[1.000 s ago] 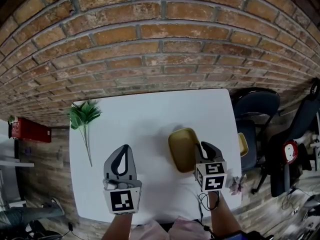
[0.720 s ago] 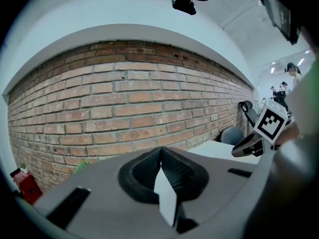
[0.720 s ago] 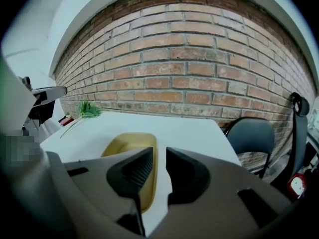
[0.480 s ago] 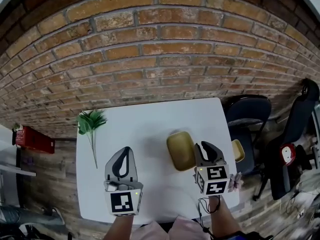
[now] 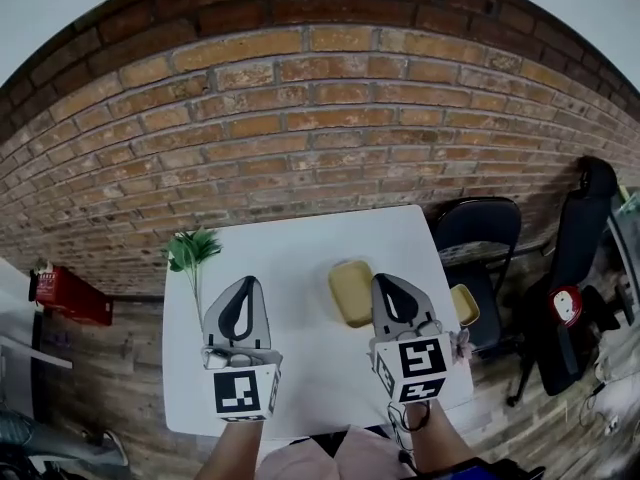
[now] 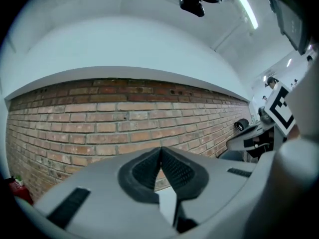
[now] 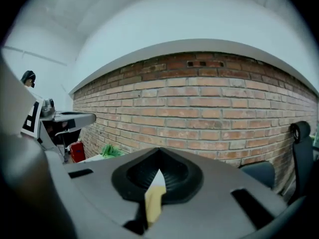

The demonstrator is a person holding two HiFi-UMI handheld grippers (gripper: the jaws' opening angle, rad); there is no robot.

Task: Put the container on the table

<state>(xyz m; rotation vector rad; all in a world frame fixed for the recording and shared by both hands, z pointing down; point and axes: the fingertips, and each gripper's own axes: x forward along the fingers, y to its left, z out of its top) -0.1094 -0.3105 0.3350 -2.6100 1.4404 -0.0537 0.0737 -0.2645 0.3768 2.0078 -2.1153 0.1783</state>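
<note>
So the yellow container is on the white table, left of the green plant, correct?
Not quite. The yellow container is on the white table, but it lies to the right of the green plant, not the left. The head view shows this.

The left tongs (image 5: pixel 243 284) and the right tongs (image 5: pixel 385 280) are held up side by side, well apart, and both point away from the person. On each pair the two jaws are pressed together at the tips, closed and empty. The left arm (image 5: pixel 228 456) and the right arm (image 5: pixel 438 446) come in from the bottom edge, one straight behind each pair of tongs.
</note>
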